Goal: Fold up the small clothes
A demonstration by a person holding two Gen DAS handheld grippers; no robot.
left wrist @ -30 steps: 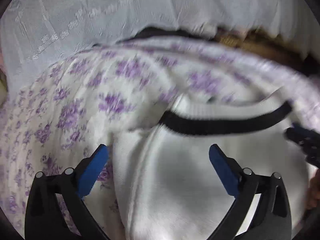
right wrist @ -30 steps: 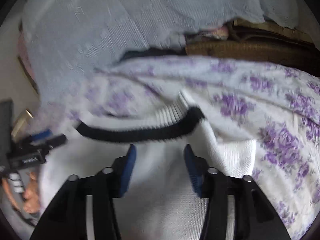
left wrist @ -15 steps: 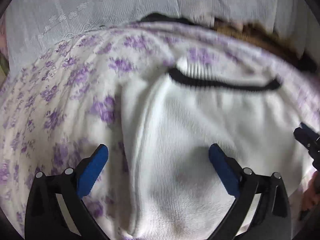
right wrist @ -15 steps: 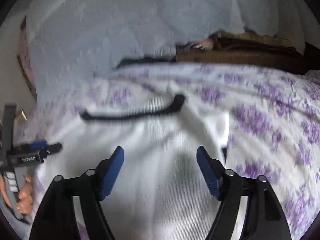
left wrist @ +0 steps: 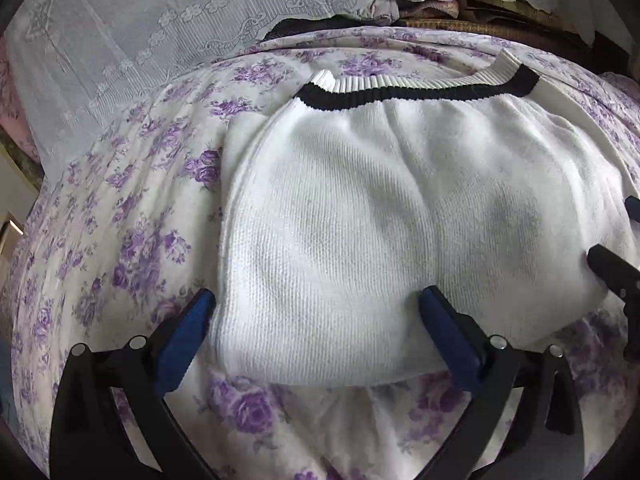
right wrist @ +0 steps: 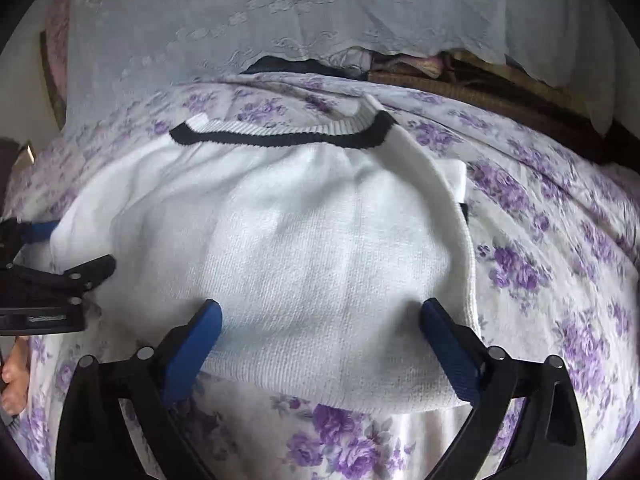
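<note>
Hovering low at the bottom of each frame, the left gripper [left wrist: 314, 312] and the right gripper [right wrist: 320, 320] both stand wide, holding nothing, their blue pads over the near hem of the folded white knit sweater with a black neckband [left wrist: 380, 208]. It lies centre frame on the purple-flowered bedspread [left wrist: 132, 208]. Bare bedspread rings the sweater; a white lace cloth [left wrist: 160, 20] drapes across the upper frame.

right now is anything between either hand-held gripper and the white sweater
Nothing visible. The left hand-held gripper and right hand-held gripper both sit open right over the white sweater lying on the floral bedspread.
</note>
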